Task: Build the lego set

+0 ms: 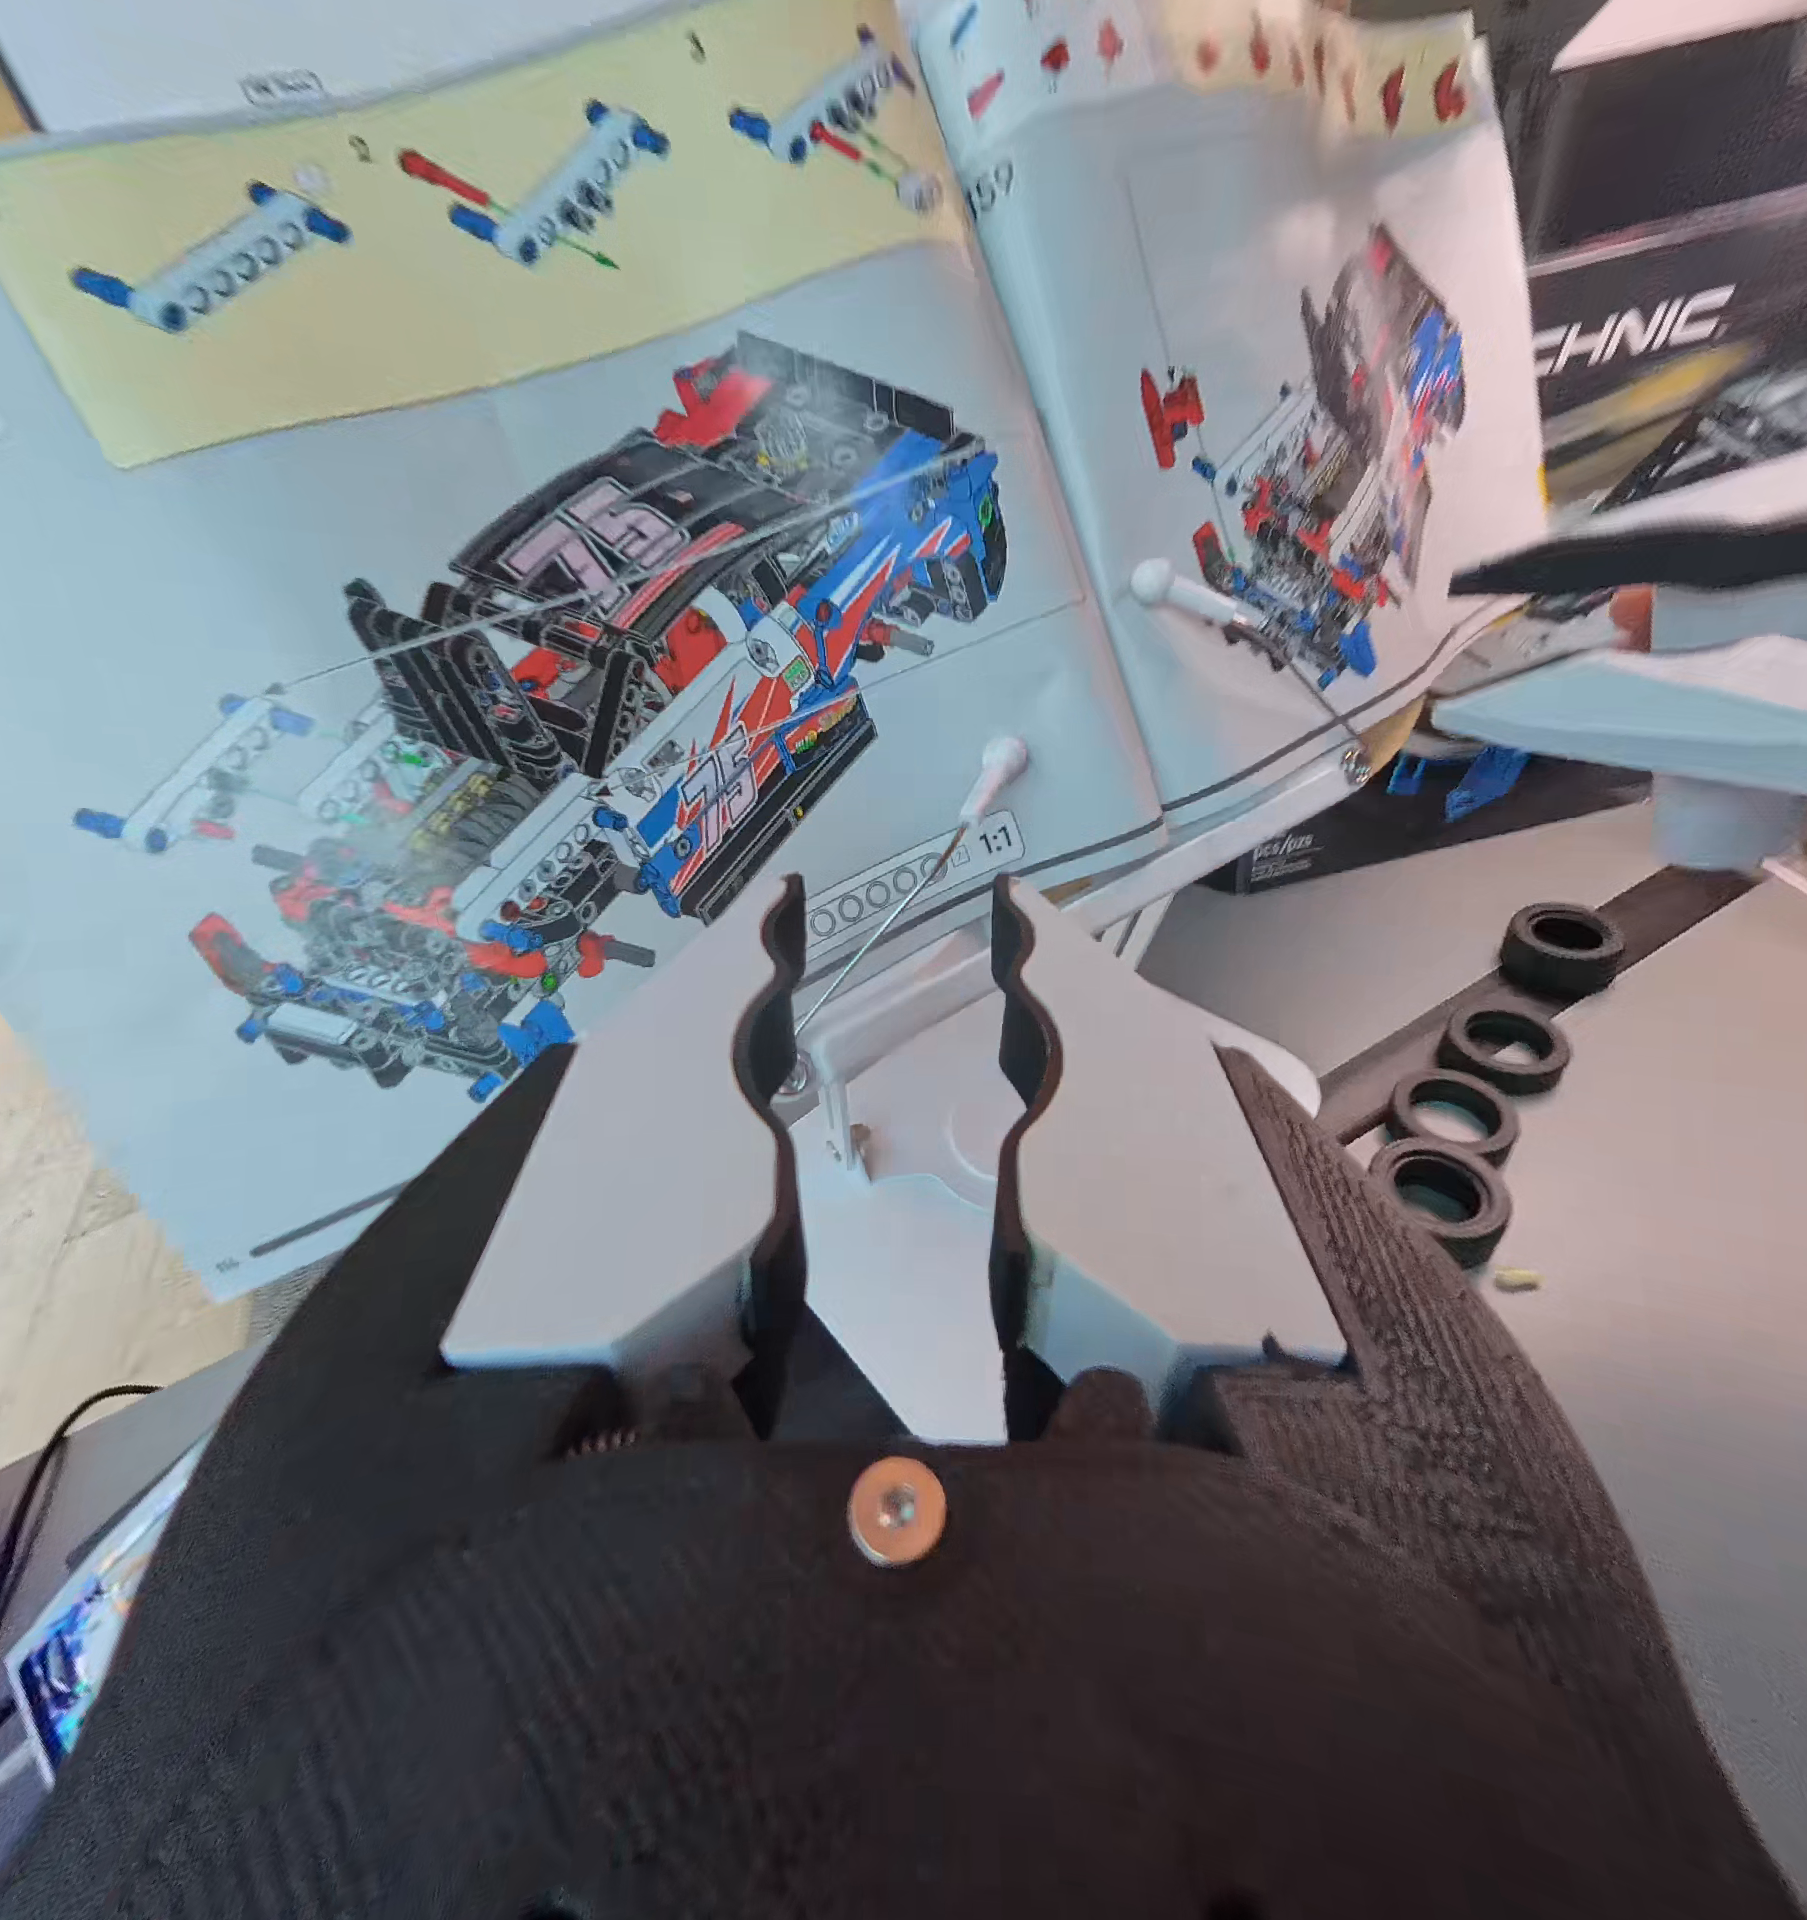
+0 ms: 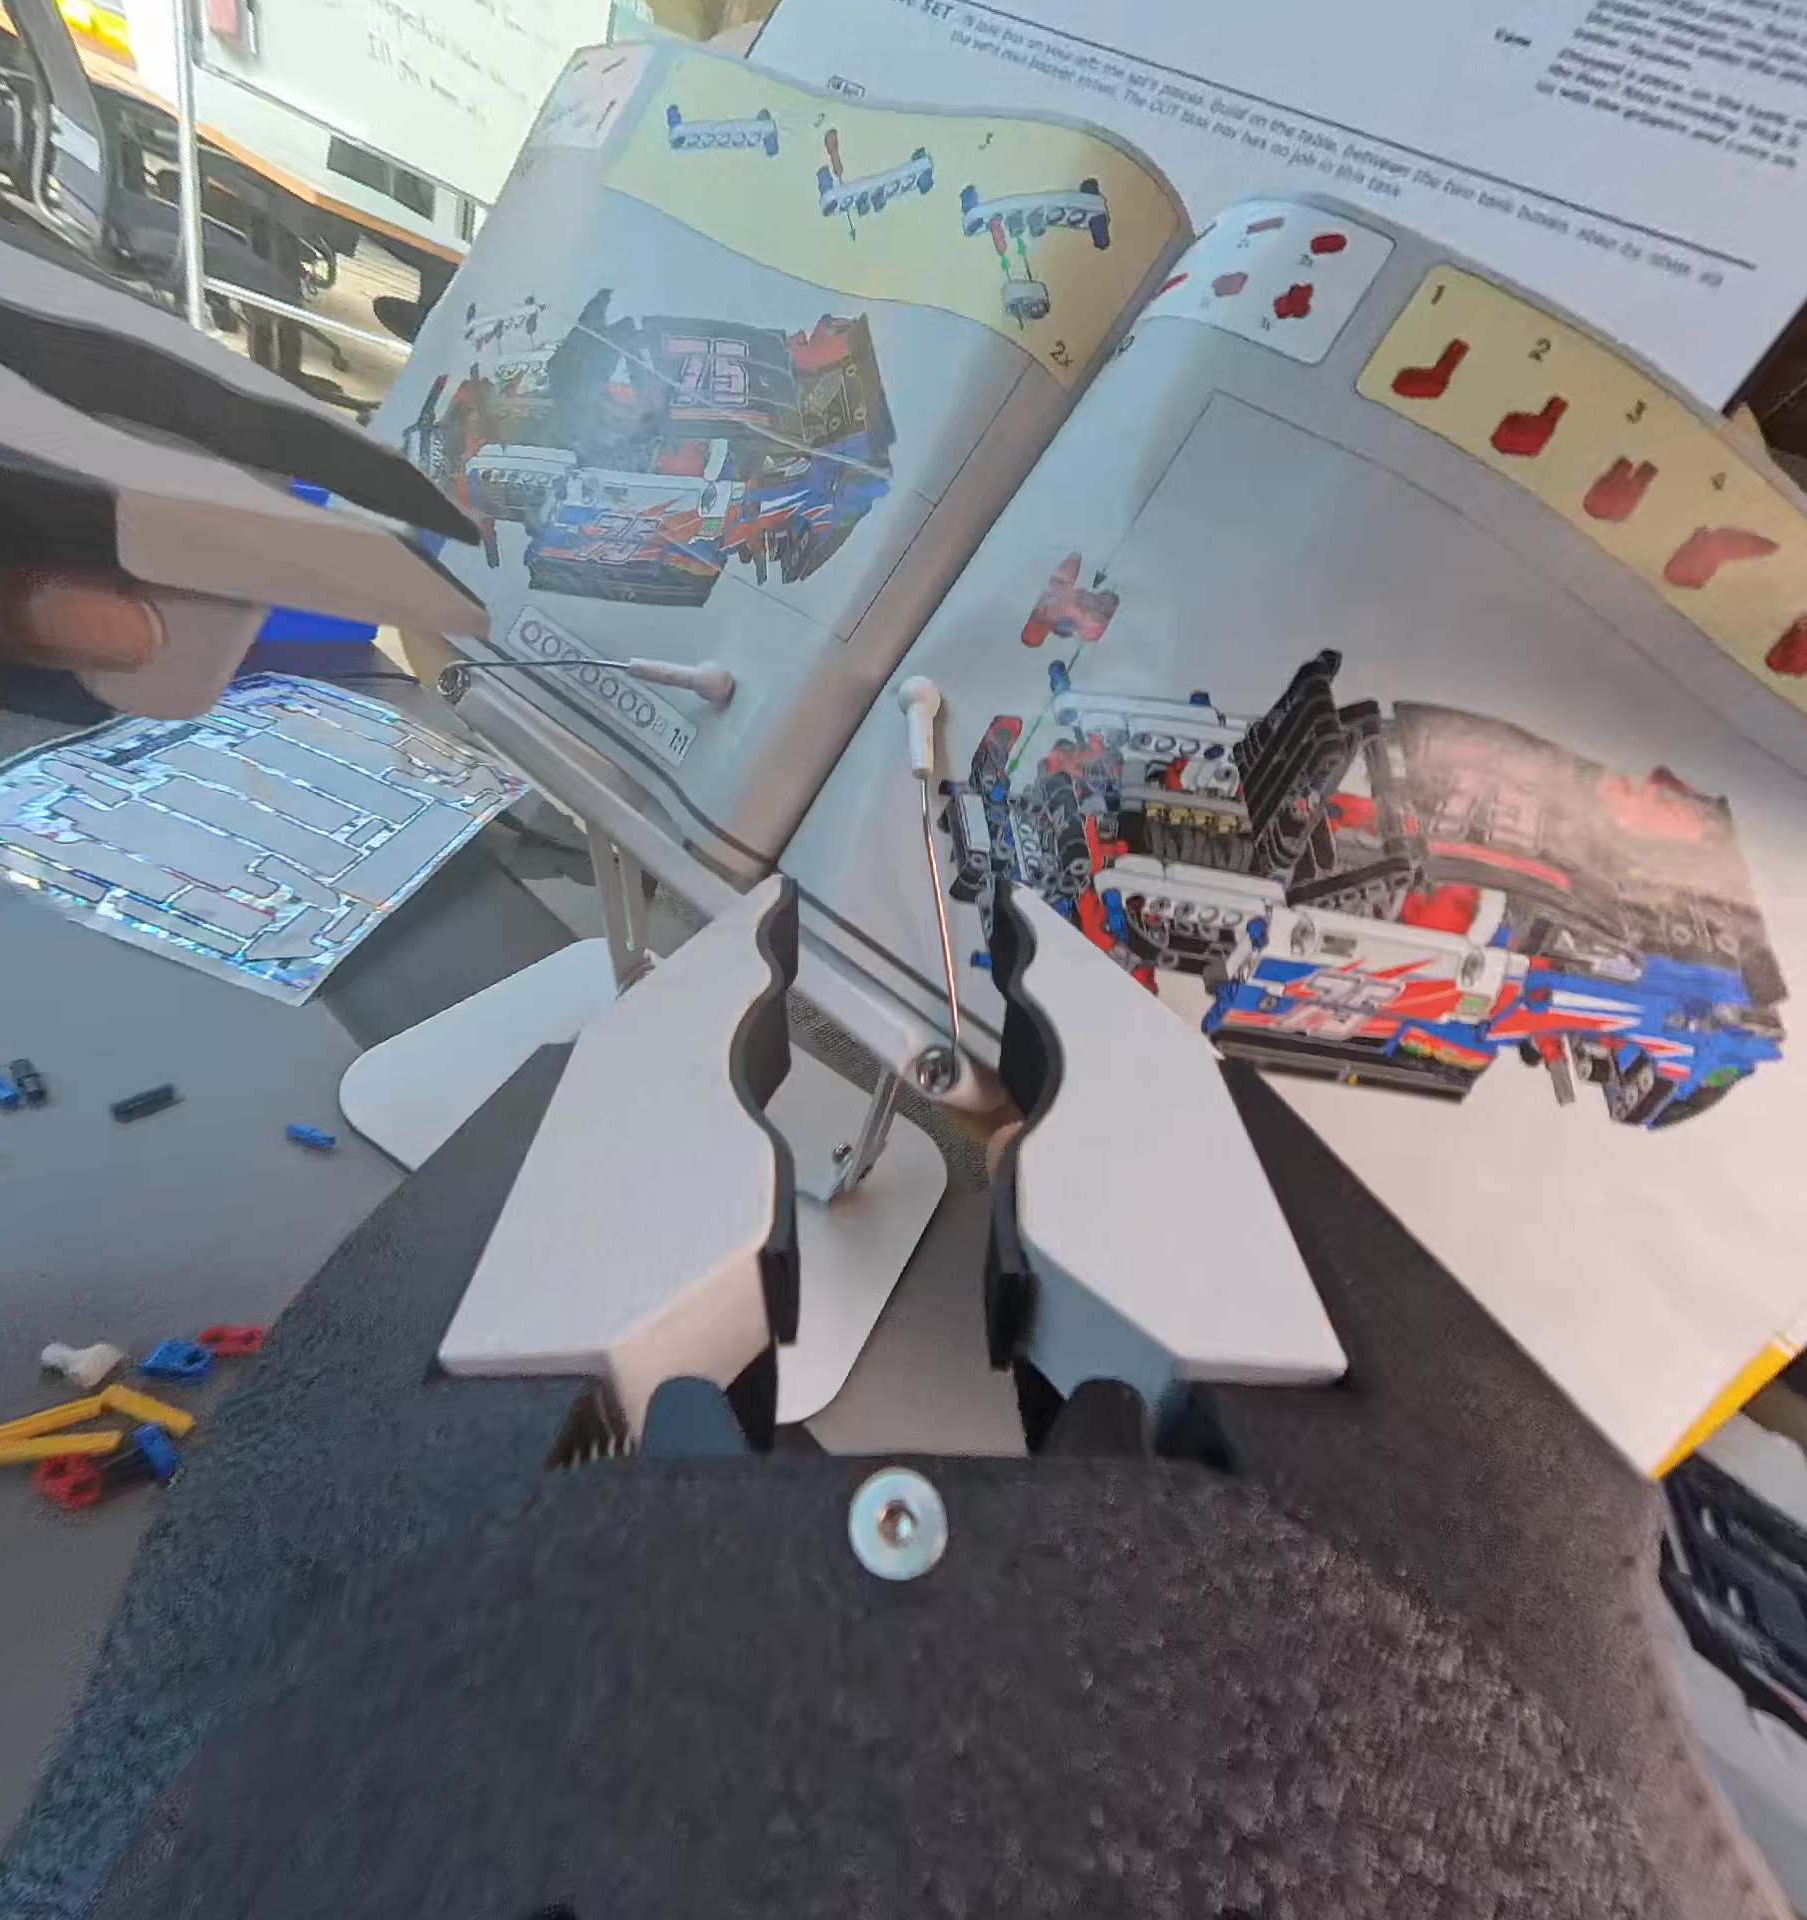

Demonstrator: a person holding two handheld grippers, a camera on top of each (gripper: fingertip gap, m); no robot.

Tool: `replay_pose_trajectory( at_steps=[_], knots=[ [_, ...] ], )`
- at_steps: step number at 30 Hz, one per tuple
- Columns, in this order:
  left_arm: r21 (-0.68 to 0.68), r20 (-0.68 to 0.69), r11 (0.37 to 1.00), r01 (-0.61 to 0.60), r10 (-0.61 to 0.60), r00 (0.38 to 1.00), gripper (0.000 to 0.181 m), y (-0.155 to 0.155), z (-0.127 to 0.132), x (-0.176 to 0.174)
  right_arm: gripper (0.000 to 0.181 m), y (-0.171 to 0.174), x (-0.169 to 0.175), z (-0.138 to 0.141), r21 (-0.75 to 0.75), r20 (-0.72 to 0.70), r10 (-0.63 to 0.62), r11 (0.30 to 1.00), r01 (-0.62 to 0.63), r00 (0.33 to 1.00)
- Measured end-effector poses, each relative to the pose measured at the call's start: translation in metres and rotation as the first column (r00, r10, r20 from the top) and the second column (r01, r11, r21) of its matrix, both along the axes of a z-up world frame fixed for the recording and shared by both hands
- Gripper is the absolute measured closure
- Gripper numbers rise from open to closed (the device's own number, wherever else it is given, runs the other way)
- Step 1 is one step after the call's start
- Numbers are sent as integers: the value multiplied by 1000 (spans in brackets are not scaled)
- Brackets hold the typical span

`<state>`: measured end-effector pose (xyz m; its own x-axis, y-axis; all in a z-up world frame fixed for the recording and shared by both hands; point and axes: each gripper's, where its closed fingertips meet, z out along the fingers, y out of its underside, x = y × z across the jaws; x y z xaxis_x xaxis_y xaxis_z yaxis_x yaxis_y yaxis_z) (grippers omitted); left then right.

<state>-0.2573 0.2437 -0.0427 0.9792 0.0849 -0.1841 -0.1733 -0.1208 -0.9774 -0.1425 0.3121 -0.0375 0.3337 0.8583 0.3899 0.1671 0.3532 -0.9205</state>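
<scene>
Counter (image 2: pixel 151 1195), grey, carries loose lego pieces (image 2: pixel 78 1423), a holographic sticker sheet (image 2: pixel 224 821) and black tyres (image 1: pixel 1470 1112). Instruction booklet (image 1: pixel 566 623) stands open on a white stand (image 2: pixel 483 1049), printed with numbered steps. Left tongs (image 1: pixel 894 997) and right tongs (image 2: pixel 894 997) are spread, empty.

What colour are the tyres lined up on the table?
Black. The four tyres sit in a row on a dark strip, clearest in the left wrist view.
</scene>
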Motion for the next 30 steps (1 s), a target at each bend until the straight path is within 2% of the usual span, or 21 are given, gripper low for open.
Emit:
replay_pose_trajectory(
  at_steps=[6,8,10,18,22,27,30],
  knots=[
    [-84,-151,996,-22,9,988,161,26,-24,-4,153,11,-36,8,48,30,-53,997,52,998],
    [-83,-168,996,-45,30,985,175,28,-25,-9,169,17,-40,4,52,47,-76,996,74,996],
    [-79,-170,996,-32,18,985,177,28,-24,-11,181,22,-38,2,61,54,-100,994,96,994],
    [30,0,999,-21,21,1000,181,24,-14,-23,181,21,-37,1,5,8,-52,999,52,999],
    [25,-80,1000,-10,12,997,181,25,-16,-19,181,21,-38,0,23,-1,-56,998,56,998],
    [-14,-197,998,65,-67,978,180,24,-23,-11,181,12,-43,-7,148,92,-31,989,17,995],
    [-51,-265,996,69,-80,961,180,24,-25,-9,181,13,-43,-7,188,122,-39,982,15,992]
  ],
)
